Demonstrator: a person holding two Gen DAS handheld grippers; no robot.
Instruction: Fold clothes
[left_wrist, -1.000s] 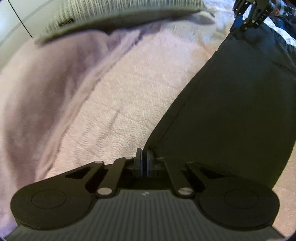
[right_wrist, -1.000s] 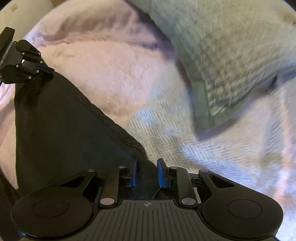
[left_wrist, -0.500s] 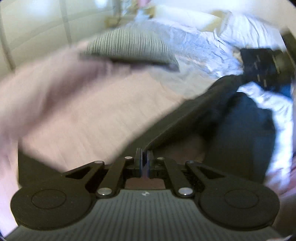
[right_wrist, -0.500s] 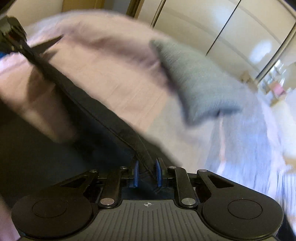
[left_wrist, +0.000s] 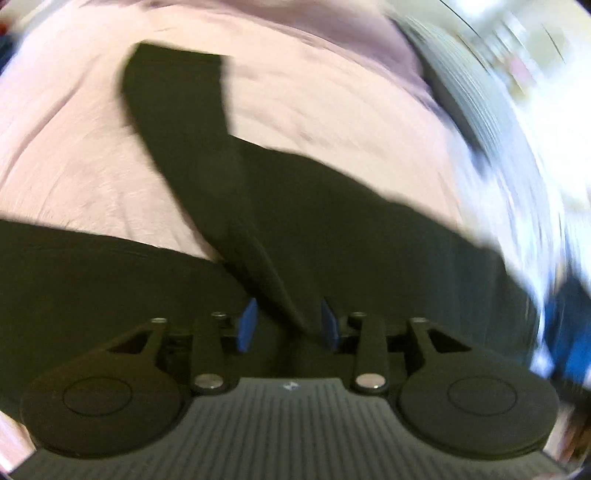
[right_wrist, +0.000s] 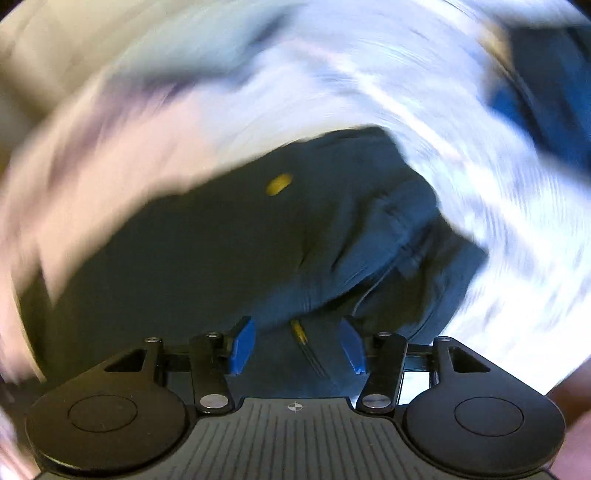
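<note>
A dark garment (left_wrist: 332, 229) lies spread on the pink bedspread (left_wrist: 74, 129), with one long narrow part (left_wrist: 177, 110) reaching away to the upper left. My left gripper (left_wrist: 289, 325) is open just above it, and a raised fold of the cloth runs between the blue pads (left_wrist: 247, 325) without being pinched. In the blurred right wrist view the same dark garment (right_wrist: 221, 258) shows a small yellow mark (right_wrist: 279, 183) and a yellow-tipped zip (right_wrist: 299, 332). My right gripper (right_wrist: 296, 345) hangs open over that zip, its pads (right_wrist: 240, 345) wide apart.
A grey striped pillow (left_wrist: 461, 92) lies at the upper right of the bed. Blue clothing (left_wrist: 569, 325) sits at the right edge. Pale blue-white bedding (right_wrist: 406, 92) surrounds the garment, with another blue item (right_wrist: 546, 92) at the top right.
Both grippers were shut on the dark garment's edge while it hung stretched between them. Both have opened and let go, and the garment now lies on the bed. Both views swung fast.
</note>
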